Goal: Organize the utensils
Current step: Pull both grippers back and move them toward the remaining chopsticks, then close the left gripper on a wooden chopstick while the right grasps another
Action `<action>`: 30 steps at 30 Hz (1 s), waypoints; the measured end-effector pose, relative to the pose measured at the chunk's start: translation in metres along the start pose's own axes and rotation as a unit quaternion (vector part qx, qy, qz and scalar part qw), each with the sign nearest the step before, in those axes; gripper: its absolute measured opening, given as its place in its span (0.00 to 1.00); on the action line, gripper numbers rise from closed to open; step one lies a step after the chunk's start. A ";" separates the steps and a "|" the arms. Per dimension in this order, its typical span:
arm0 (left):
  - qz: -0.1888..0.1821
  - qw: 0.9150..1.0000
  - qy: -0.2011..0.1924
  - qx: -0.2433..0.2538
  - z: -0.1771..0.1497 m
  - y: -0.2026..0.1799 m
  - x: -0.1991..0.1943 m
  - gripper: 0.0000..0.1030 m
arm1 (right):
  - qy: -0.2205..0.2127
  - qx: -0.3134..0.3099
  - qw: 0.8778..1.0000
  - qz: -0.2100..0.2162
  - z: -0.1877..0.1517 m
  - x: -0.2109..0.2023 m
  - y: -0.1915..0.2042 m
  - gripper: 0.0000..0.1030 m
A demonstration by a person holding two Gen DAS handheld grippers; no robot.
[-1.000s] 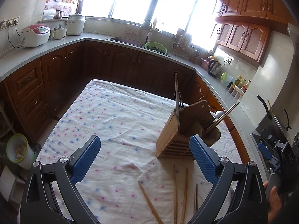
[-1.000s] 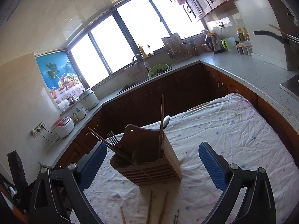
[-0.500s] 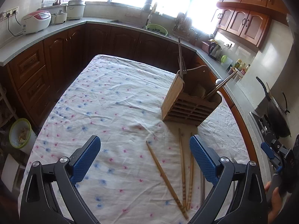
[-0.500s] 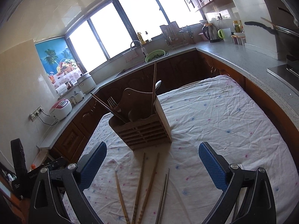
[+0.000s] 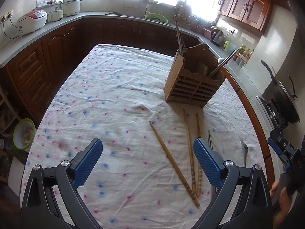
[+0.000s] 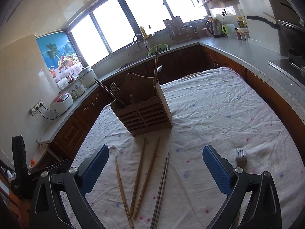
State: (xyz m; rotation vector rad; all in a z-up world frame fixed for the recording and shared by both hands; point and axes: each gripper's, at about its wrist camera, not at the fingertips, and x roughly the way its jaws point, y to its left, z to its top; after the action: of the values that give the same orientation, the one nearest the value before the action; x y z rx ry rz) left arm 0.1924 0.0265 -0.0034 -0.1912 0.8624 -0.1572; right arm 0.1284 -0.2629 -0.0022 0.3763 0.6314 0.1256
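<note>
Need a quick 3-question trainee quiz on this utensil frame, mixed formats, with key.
1. True or false: the right gripper is shut on a chopstick.
2. How many wooden chopsticks lie loose on the tablecloth?
A) one
B) three
C) five
3. Fill in: the metal fork lies on the cloth, outside the wooden utensil holder, on the robot's ____ side of the metal chopsticks.

Key: 1 false, both it and the left gripper are open and empty; 2 B; 3 right.
</note>
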 end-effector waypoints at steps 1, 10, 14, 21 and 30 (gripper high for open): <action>0.002 1.000 0.001 0.002 0.000 -0.001 0.001 0.95 | 0.003 -0.002 1.000 -0.002 -0.002 0.001 0.000 0.97; 0.008 1.000 0.021 0.000 0.001 0.000 0.023 0.95 | 0.030 0.001 0.999 -0.013 -0.009 0.020 -0.007 0.97; 0.011 0.999 0.035 -0.001 -0.001 0.001 0.038 0.95 | 0.042 0.002 0.999 -0.019 -0.011 0.031 -0.011 0.96; 0.014 0.999 0.051 0.008 -0.001 -0.002 0.059 0.89 | 0.063 -0.004 0.998 -0.026 -0.011 0.050 -0.011 0.77; 0.016 0.997 0.076 0.023 0.007 -0.009 0.087 0.79 | 0.095 -0.014 0.995 -0.026 -0.009 0.083 -0.005 0.65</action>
State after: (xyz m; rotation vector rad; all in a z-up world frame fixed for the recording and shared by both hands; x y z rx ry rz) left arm 0.2532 -0.0001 -0.0612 -0.1230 1.0114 -0.1625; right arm 0.1893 -0.2459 -0.0565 0.3223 0.8265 0.1223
